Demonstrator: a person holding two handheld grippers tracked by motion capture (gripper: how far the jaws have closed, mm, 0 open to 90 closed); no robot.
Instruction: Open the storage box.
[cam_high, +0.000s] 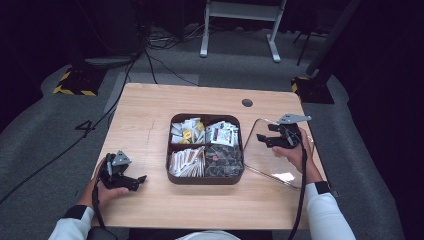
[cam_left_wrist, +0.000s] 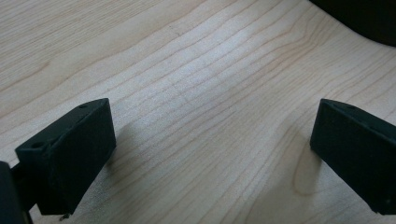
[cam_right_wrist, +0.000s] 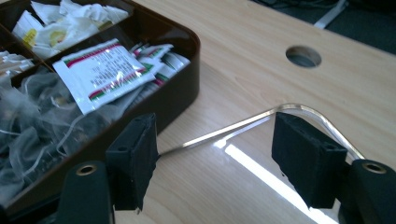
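Two hand-held grippers, both released: the left hand-held gripper (cam_high: 131, 181) rests on the light wood-grain bench (cam_high: 145, 125), jaws wide over bare wood; the right hand-held gripper (cam_high: 266, 140) hovers over the clear flat plastic lid (cam_high: 272, 160), which lies on the bench just right of the dark brown four-compartment sachet tray (cam_high: 204, 180), apparently touching it. Risk: lid is thin and glossy, so a regrasp could slip or shove the tray. Grey carpet, cables, dark room.

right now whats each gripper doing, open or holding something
Left gripper: open, nothing between the jaws, just bare table.
Right gripper: open above the clear lid, holding nothing.
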